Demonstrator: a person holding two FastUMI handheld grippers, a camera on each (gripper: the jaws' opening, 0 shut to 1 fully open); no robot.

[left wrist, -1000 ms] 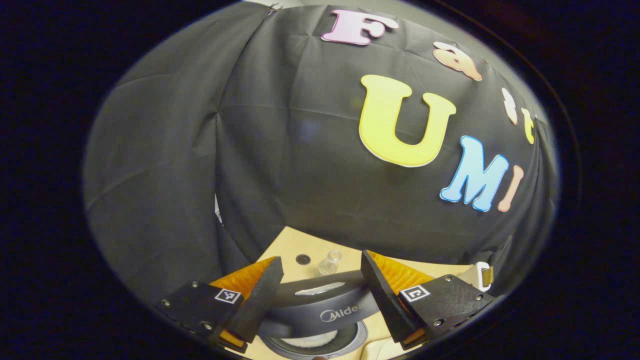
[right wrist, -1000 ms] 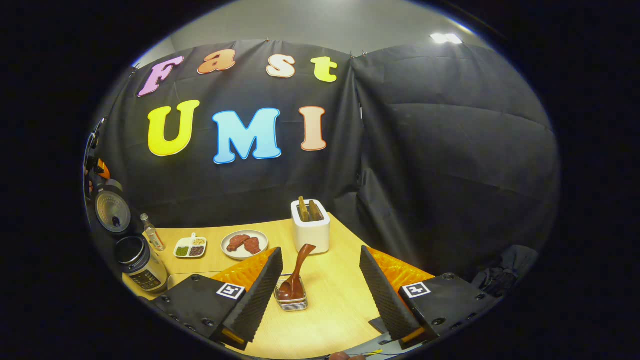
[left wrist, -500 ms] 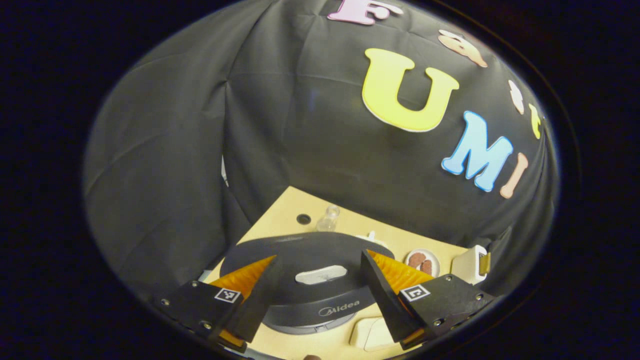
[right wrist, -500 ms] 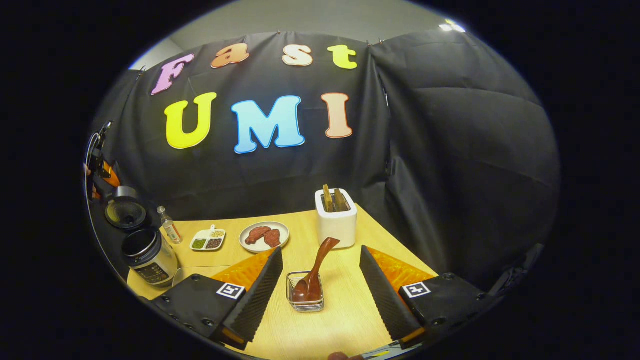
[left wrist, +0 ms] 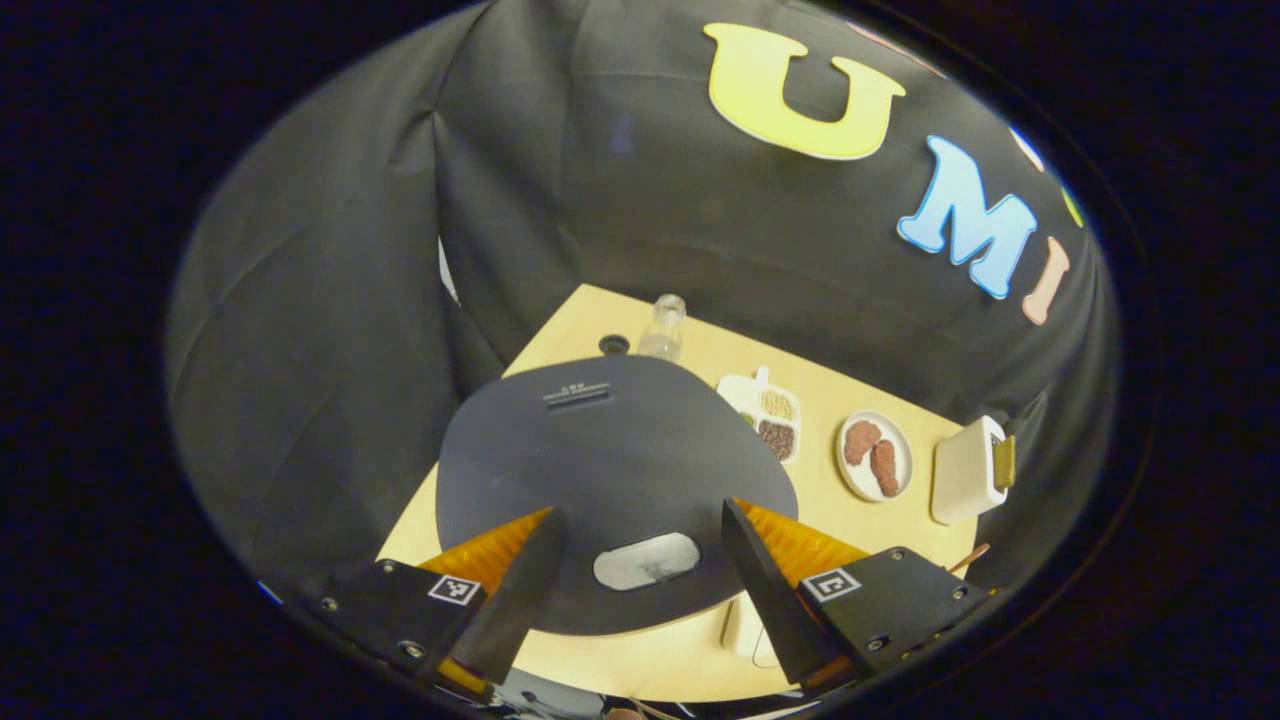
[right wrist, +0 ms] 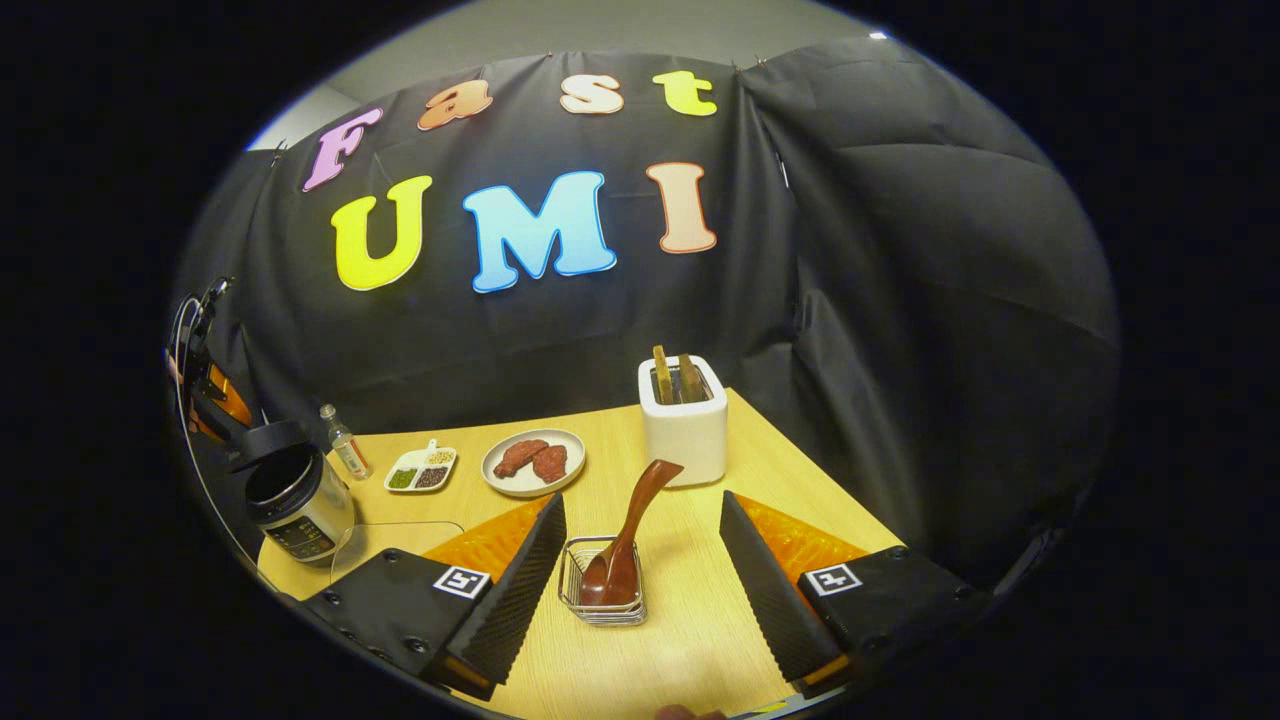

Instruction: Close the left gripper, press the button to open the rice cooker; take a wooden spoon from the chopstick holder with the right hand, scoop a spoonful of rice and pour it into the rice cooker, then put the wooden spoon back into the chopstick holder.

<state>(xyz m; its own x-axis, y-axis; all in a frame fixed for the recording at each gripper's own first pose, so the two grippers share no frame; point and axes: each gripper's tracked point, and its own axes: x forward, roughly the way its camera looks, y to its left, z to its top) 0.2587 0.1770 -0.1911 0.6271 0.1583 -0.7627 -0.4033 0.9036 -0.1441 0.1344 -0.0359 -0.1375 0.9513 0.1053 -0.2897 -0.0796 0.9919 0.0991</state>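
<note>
Under the left gripper, in the left gripper view, the rice cooker lid is showing its dark top with the oval button sitting between the fingers, which are spread wide, gripping nothing. Risk: the task wants this gripper closed before pressing, and with the fingers this far apart they look likely to straddle the button and miss it. Behind the lid a clear bottle is standing, then a divided dish holding grains and dark beans, a plate carrying two reddish-brown pieces, and a white toaster

Between the right gripper fingers, also wide and holding nothing, in the right gripper view, the wire chopstick holder is keeping the wooden spoon bowl-down, handle leaning up to the right. Risk: a slanted handle may slip from the pads, or the light holder may be tipping if pulled sideways. Far left the rice cooker is standing with its lid raised; toaster is holding two slices
</note>
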